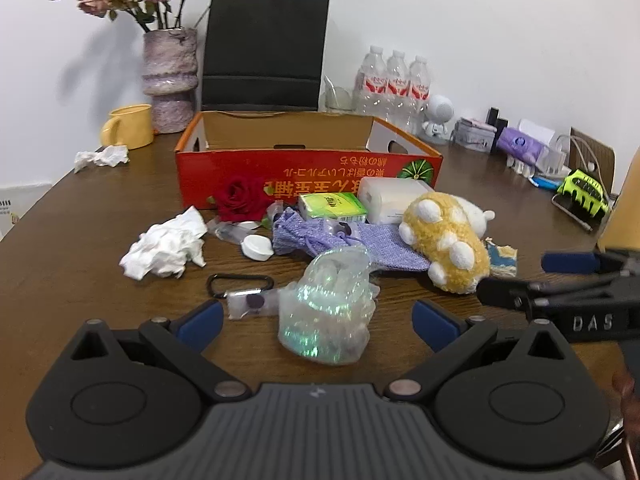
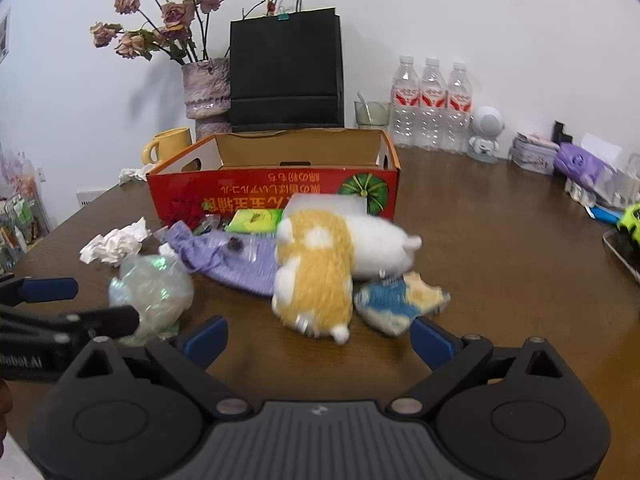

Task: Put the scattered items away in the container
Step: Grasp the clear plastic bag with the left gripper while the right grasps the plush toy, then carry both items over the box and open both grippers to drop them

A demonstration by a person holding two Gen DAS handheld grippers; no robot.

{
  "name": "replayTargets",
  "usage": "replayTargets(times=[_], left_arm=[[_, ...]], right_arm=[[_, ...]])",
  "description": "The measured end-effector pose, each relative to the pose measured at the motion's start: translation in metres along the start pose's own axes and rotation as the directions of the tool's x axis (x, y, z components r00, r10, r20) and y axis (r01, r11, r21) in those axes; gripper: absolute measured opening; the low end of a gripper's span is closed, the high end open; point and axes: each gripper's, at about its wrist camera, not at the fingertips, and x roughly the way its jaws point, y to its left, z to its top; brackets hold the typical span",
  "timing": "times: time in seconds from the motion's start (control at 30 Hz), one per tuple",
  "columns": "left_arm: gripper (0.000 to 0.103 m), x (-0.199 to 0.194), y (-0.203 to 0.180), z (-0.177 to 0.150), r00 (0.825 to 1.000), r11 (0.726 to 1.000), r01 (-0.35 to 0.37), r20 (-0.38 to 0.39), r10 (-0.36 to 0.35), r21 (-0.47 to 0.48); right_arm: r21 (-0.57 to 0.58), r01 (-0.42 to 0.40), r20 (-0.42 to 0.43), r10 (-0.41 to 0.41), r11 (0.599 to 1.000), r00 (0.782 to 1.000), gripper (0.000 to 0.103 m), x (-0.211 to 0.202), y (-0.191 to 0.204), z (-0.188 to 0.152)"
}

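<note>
A white wall backs a dark wooden tabletop (image 1: pixel 100 232), where an open red cardboard box (image 1: pixel 308 174) stands toward the far edge, in front of a black paper bag (image 1: pixel 264 48) and a vase of dried roses (image 1: pixel 170 76).

The scattered things lie just on the near side of the box. The left gripper (image 1: pixel 318 320) is released, its jaws spread to either side of an iridescent cellophane wrapper (image 1: pixel 328 304) without pressing on it. The right gripper (image 2: pixel 318 340) is likewise spread wide and grasps nothing; the yellow-and-white plush toy (image 2: pixel 320 272) lies just ahead of it.

To do this well, I judge each gripper should centre on its target before closing: squeeze the wrapper gently, since it will crumple and slip, and take the plush across its narrow body, clear of the purple knitted pouch (image 1: pixel 360 246) beneath it.

Counted: one box, one plush, one wrapper, one pouch, two crumpled tissues (image 1: pixel 166 246), one red rose (image 1: pixel 242 198), one green carton (image 1: pixel 332 205), one black carabiner (image 1: pixel 240 282), one yellow mug (image 1: pixel 128 126), three water bottles (image 1: pixel 396 80).
</note>
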Motion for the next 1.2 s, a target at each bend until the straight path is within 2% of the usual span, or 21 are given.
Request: replayTargets(times=[0.07, 0.17, 0.23, 0.3, 0.4, 0.5, 0.63, 1.03, 1.2], left_arm=[[0.095, 0.009, -0.001, 0.002, 1.000, 1.000, 0.007, -0.011, -0.007, 0.011], [0.083, 0.020, -0.002, 0.004, 1.000, 1.000, 0.004, -0.029, -0.003, 0.020], [0.075, 0.025, -0.001, 0.005, 0.999, 1.000, 0.016, -0.042, -0.015, 0.015], [0.060, 0.030, 0.000, 0.005, 0.998, 1.000, 0.023, -0.054, -0.023, 0.011], [0.052, 0.034, 0.001, 0.006, 0.998, 0.999, 0.031, -0.054, -0.031, 0.009], [0.049, 0.037, 0.005, 0.009, 0.998, 0.999, 0.040, -0.049, -0.040, -0.005], [0.045, 0.038, 0.010, 0.011, 0.998, 0.999, 0.045, -0.039, -0.046, -0.030], [0.044, 0.014, 0.018, 0.025, 0.996, 0.995, 0.077, 0.048, -0.073, -0.067], [0.044, 0.004, 0.026, 0.049, 0.990, 0.995, 0.077, 0.120, -0.069, -0.070]], right_arm=[[-0.010, -0.009, -0.006, 0.009, 1.000, 1.000, 0.088, 0.010, -0.002, 0.007], [-0.017, -0.026, -0.022, 0.025, 1.000, 0.999, 0.085, 0.025, -0.004, 0.015], [-0.029, -0.035, -0.030, 0.034, 0.999, 0.999, 0.076, 0.035, -0.003, 0.020], [-0.036, -0.042, -0.046, 0.040, 0.998, 0.998, 0.073, 0.044, -0.003, 0.024], [-0.021, -0.067, -0.088, 0.065, 0.998, 0.994, 0.058, 0.059, -0.004, 0.028], [0.011, -0.091, -0.121, 0.092, 0.996, 0.988, 0.053, 0.068, -0.007, 0.028], [0.022, -0.096, -0.095, 0.097, 0.995, 0.991, 0.048, 0.064, -0.009, 0.026], [0.032, -0.094, 0.027, 0.093, 0.995, 0.995, 0.044, 0.034, -0.011, 0.031], [0.013, -0.087, 0.098, 0.085, 0.996, 0.992, 0.044, 0.023, -0.012, 0.049]])
